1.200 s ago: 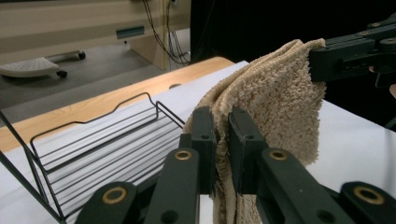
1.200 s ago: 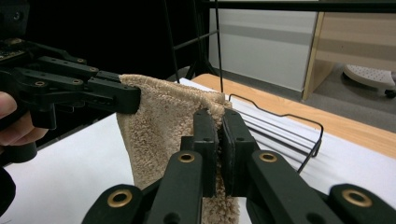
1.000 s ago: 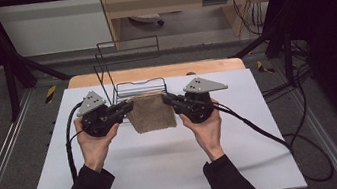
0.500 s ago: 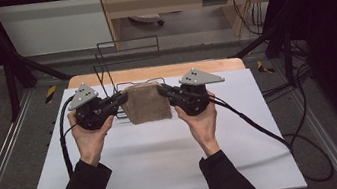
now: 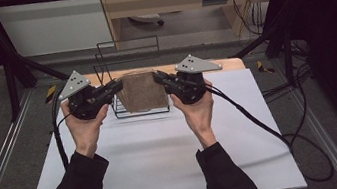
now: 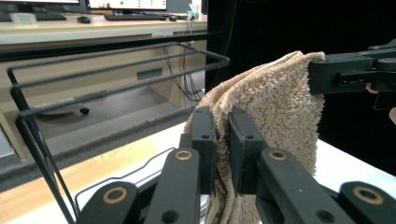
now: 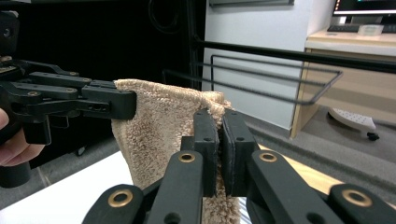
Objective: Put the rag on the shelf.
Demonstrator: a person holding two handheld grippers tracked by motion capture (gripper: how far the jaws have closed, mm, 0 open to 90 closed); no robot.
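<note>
A folded beige towel (image 5: 142,92) hangs in the air between both grippers, above the white table. My left gripper (image 5: 115,86) is shut on the towel's top left corner, and my right gripper (image 5: 159,77) is shut on its top right corner. In the left gripper view the jaws pinch the towel (image 6: 275,107) edge, with the left gripper (image 6: 223,126) in front and the other gripper's jaw at the far corner. In the right gripper view the right gripper (image 7: 219,128) clamps the towel (image 7: 159,126) the same way. A black wire rack (image 5: 127,60) stands just behind the towel.
The white table top (image 5: 165,150) lies open in front of the hands. The rack's wire base (image 5: 141,112) rests on the table under the towel. A wooden strip (image 5: 225,64) runs along the table's far edge. Cables trail off to the right (image 5: 273,129).
Both hands have lifted the towel upward and away from the person. The towel now hangs off the table in front of the rack. Both grips stay the same.
</note>
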